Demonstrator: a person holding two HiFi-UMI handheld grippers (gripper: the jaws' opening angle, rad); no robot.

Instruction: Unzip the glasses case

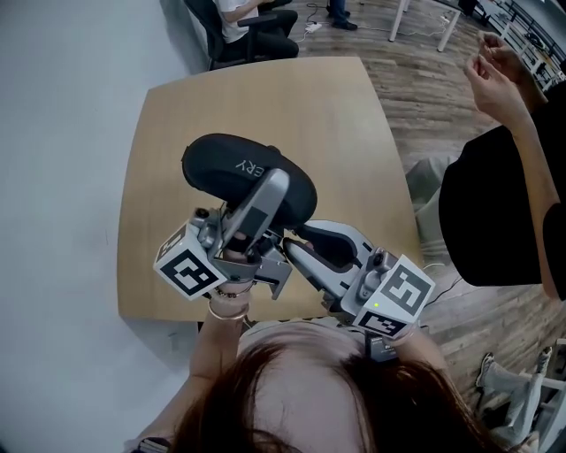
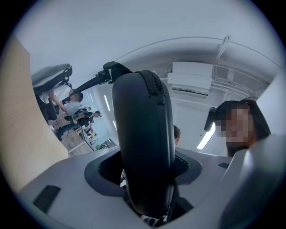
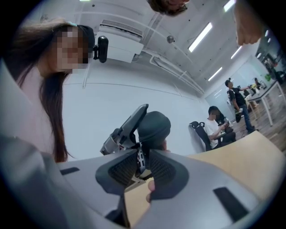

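Spreading under the head view is a tan wooden counter [image 1: 177, 124] with rounded corners. Pale grey floor [image 1: 53, 221] lies to its left and wood-plank floor [image 1: 424, 106] to its right. Beyond the far edge a seated person [image 1: 248, 22] occupies an office chair. At the right a bystander in black [image 1: 500, 203] stands with one hand [image 1: 491, 75] raised.

Over the counter's near half, the left tool [image 1: 270, 195] angles upward and away from the wearer. Its jaws are clamped across the black glasses case [image 1: 239, 164], which is held in the air with its zipper seam running along the edge. The right tool [image 1: 294, 242] reaches in from the right, roughly level. Its jaws are closed on the zipper pull [image 3: 140, 159] at the case's nearer end.
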